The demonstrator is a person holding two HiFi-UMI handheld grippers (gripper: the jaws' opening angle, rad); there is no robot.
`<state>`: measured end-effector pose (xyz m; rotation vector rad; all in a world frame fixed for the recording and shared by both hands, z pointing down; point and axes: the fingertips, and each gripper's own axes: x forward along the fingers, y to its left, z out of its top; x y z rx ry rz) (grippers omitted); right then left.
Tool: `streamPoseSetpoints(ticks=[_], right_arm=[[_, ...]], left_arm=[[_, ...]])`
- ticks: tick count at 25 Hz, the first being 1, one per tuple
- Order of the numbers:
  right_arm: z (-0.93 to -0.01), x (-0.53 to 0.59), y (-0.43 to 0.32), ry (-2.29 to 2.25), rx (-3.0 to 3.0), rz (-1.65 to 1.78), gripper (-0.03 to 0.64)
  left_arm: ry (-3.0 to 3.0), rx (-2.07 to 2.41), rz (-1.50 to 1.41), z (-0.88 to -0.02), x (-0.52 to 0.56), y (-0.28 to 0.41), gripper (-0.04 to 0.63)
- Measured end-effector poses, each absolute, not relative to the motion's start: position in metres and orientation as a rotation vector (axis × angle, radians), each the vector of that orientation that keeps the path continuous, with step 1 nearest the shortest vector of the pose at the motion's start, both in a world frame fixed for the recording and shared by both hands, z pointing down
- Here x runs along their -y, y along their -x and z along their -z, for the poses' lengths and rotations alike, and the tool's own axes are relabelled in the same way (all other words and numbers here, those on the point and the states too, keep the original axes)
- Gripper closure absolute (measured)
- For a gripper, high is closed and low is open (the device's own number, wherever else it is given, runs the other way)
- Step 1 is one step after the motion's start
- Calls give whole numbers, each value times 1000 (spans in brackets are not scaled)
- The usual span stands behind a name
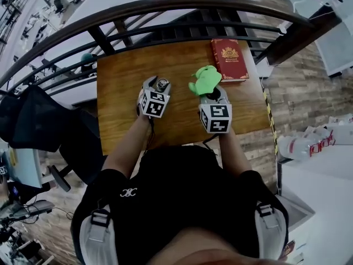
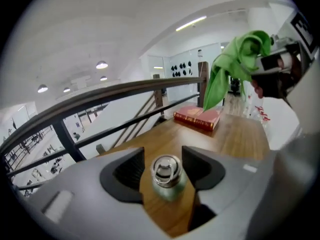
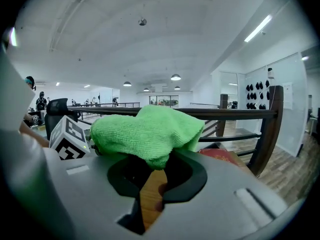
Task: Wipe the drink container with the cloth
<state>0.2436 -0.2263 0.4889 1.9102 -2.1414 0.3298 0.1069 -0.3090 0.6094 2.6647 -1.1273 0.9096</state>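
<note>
**Bottle gripped, cloth ready**
Left gripper [image 2: 163, 160] clamps the small green metal drink bottle [image 2: 168, 184] over the wooden counter [image 1: 127, 87]. To its right, right gripper [image 3: 153, 175] pinches the green microfibre cloth [image 3: 145, 131], whose loose fold should probably sweep the steadied bottle.

There is one metal drink container [image 1: 162, 84], one green cloth [image 1: 204, 79] and one red book [image 1: 229, 58]. One wooden tabletop [image 1: 121, 93] is in view. Two grippers show, the left gripper [image 1: 157, 83] and the right gripper [image 1: 212, 90], each carrying one marker cube [image 1: 154, 104], so two cubes in all.
</note>
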Motion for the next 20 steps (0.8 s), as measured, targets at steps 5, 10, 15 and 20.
streamPoseSetpoints(ticks=[5, 10, 15, 20], right_arm=[[-468, 232, -235, -1957, 2212, -261, 569], [-436, 244, -222, -2016, 2264, -130, 569], [-412, 248, -226, -2147, 2298, -77, 570], [-395, 245, -219, -2154, 2373, -33, 571]], left_arm=[[-2744, 1241, -653, -544, 303, -102, 321], [-2705, 1438, -406, -477, 301, -63, 445], [-2607, 1612, -294, -443, 290, -6, 518], [-2544, 1726, -242, -427, 278, 33, 541]])
